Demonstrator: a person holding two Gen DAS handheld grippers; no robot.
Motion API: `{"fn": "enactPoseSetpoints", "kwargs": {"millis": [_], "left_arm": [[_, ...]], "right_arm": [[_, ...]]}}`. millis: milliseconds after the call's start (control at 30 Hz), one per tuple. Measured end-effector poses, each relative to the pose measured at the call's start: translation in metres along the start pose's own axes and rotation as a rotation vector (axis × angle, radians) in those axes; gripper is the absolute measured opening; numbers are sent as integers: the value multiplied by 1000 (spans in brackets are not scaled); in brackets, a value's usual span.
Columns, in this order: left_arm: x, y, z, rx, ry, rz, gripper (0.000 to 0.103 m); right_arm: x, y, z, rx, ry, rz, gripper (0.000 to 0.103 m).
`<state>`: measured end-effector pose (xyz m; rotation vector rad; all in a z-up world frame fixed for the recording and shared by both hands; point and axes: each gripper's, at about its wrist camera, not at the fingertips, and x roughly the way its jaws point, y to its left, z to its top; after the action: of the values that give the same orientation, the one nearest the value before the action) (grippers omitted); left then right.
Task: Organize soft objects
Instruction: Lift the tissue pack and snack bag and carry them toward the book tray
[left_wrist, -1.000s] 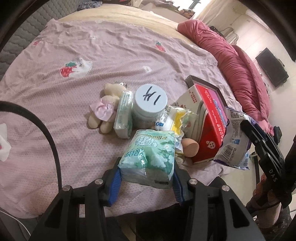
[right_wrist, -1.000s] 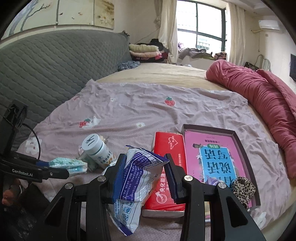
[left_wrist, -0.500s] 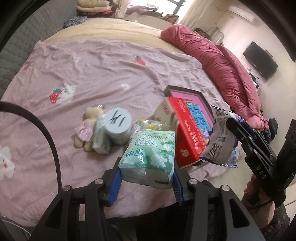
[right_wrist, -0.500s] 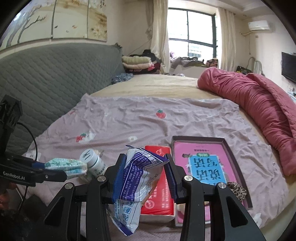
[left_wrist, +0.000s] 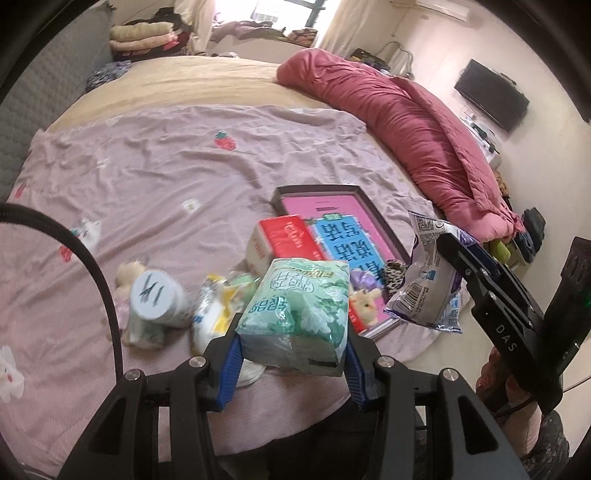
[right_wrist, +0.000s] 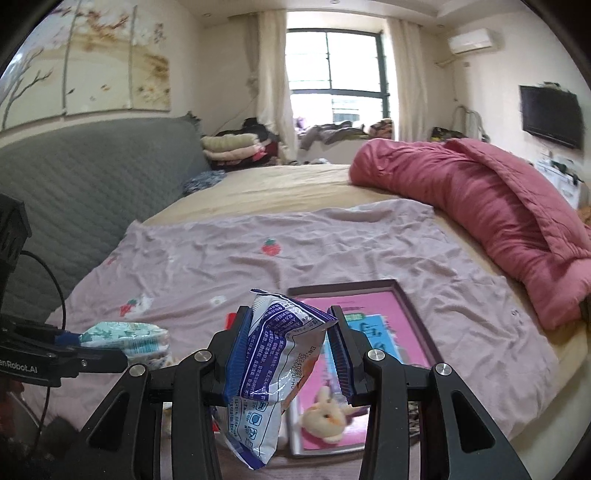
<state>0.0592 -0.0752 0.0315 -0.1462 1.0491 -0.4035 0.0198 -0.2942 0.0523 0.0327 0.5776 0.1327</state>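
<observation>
- The left gripper (left_wrist: 293, 356) is clamped partway closed on a green tissue pack (left_wrist: 297, 314), held between its 2 blue pads above the lilac sheet (left_wrist: 166, 177).
- Just beyond it lie a white-lidded jar (left_wrist: 157, 301), a yellow-white packet (left_wrist: 212, 306) and a red box (left_wrist: 284, 240).
- The right gripper (right_wrist: 291, 354) pinches a blue-white snack bag (right_wrist: 269, 373), which hangs below its pads.
- Ahead of it, a dark-framed tray (right_wrist: 417, 317) holds a pink book (right_wrist: 373, 332) and a small plush rabbit (right_wrist: 327, 419).

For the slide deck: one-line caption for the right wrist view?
Right tool grips a crinkled purple-and-white foil packet above a lilac strawberry-print bedsheet.
</observation>
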Motion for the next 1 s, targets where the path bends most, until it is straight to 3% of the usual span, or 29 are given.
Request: {"fn": "enactPoseSetpoints", "kwargs": {"millis": [533, 1000], "left_arm": [[31, -85, 36, 143, 4, -65, 48], [68, -125, 59, 190, 33, -88, 48]], "right_arm": [[-23, -72, 14, 100, -52, -116, 42], [-37, -120, 14, 170, -73, -197, 42]]}}
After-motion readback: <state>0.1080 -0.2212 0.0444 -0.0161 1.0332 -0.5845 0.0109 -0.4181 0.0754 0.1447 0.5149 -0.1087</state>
